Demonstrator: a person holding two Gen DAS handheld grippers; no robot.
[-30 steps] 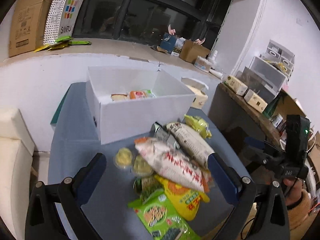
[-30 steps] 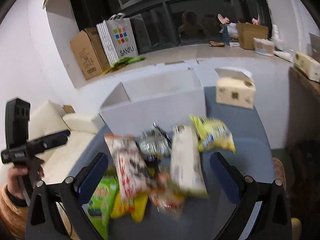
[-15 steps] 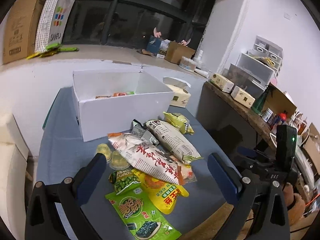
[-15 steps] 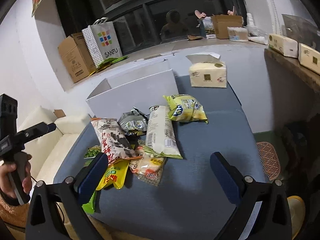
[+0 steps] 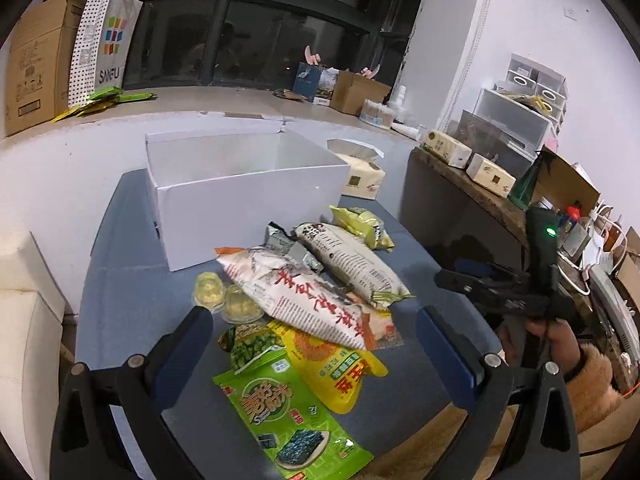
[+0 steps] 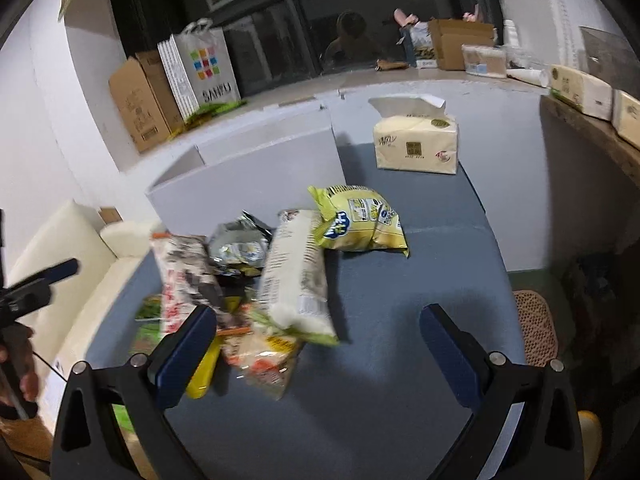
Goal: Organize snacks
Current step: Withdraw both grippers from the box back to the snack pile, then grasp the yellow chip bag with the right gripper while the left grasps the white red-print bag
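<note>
Right now both tongs are spread wide and hold nothing. The left tongs [image 5: 314, 344] hang over the near end of the snack pile, and the right tongs [image 6: 318, 344] hang over its right side.

The snacks lie in a heap on the blue bench [image 5: 120, 312], just near the white box [image 5: 240, 200]. The box stands at the far end with its top open. From here I cannot see what is inside it.

I think the job now is to pick one bag and put it in the box. The long white bag [image 6: 298, 280] is a good pick for the right tongs, because it lies on top and close to them. The picture from that side is a bit blurry.

- Come down with one tip on each long side of the bag.
- Squeeze the middle, not the thin end, so it does not droop.
- Squeeze softly. Puffy bags can pop or slip.
- Lift straight up first, so the other bags do not drag along.

The red and white bag [image 5: 296, 292] lies on top of the yellow bag [image 5: 336, 372] and the green bag [image 5: 288, 412], so those two should wait. The two little jelly cups [image 5: 224, 300] sit just left of the pile and could roll if bumped.
</note>
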